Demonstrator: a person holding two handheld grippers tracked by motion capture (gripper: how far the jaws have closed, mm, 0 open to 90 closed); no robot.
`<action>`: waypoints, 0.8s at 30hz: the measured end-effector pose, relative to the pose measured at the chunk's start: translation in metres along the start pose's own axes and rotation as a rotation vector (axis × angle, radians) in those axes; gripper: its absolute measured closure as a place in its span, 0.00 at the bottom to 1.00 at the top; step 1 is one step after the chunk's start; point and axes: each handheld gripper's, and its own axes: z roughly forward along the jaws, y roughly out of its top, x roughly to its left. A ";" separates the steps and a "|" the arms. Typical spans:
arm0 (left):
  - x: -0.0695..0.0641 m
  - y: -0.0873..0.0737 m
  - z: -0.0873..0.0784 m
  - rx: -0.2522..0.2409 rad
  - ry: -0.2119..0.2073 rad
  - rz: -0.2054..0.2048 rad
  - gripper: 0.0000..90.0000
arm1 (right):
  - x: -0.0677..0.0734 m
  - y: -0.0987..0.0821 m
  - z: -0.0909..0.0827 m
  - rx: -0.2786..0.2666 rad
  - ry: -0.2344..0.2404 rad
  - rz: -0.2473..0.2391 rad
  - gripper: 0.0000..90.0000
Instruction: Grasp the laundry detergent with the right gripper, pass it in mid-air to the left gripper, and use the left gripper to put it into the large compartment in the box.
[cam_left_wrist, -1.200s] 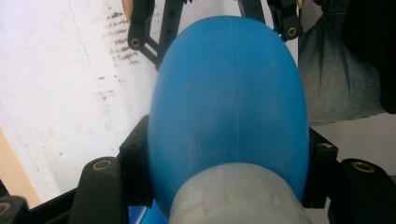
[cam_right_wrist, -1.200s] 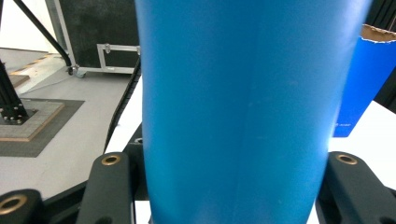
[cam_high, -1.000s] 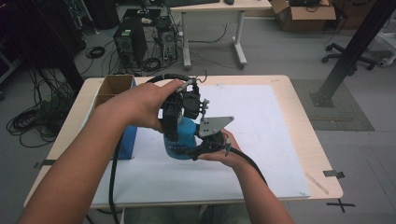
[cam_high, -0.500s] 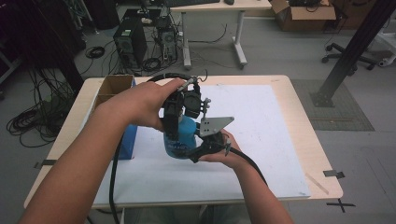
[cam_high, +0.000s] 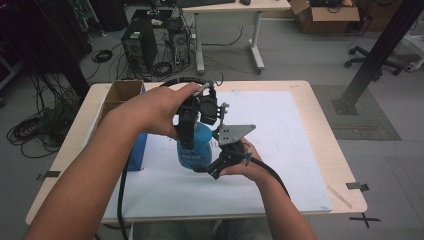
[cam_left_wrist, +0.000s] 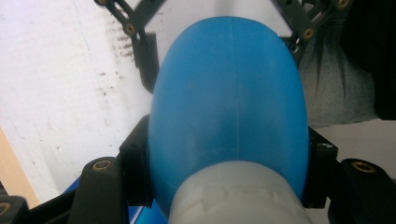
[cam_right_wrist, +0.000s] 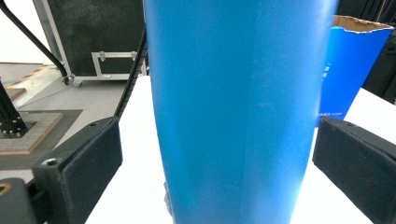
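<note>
The right gripper (cam_right_wrist: 219, 163) has just been opening its fingers; they now stand apart beside the blue bottle (cam_high: 194, 145), no longer pressing it. The left gripper (cam_left_wrist: 229, 158) is clamped near its top. The bottle stands mid-surface (cam_high: 300, 130), the blue box (cam_high: 137, 150) near, open room rightward.

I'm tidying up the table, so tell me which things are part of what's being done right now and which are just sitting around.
In use:
blue bottle
left claw, clamped on the bottle near its top
right claw, just opened, jaws either side of the bottle without touching

Lying about:
blue box
white sheet

Left hand-held gripper (cam_high: 192, 132) clamped, right (cam_high: 212, 167) just opening
</note>
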 end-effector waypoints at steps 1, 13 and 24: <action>0.001 0.000 -0.001 0.003 -0.003 -0.002 0.42 | 0.000 0.000 -0.001 0.004 -0.006 -0.006 0.02; 0.005 -0.002 -0.003 -0.012 -0.008 -0.037 0.42 | -0.004 0.006 -0.013 0.023 -0.027 -0.019 0.00; 0.011 -0.006 -0.003 -0.016 -0.013 -0.080 0.42 | -0.007 0.014 -0.033 0.058 -0.067 -0.045 0.00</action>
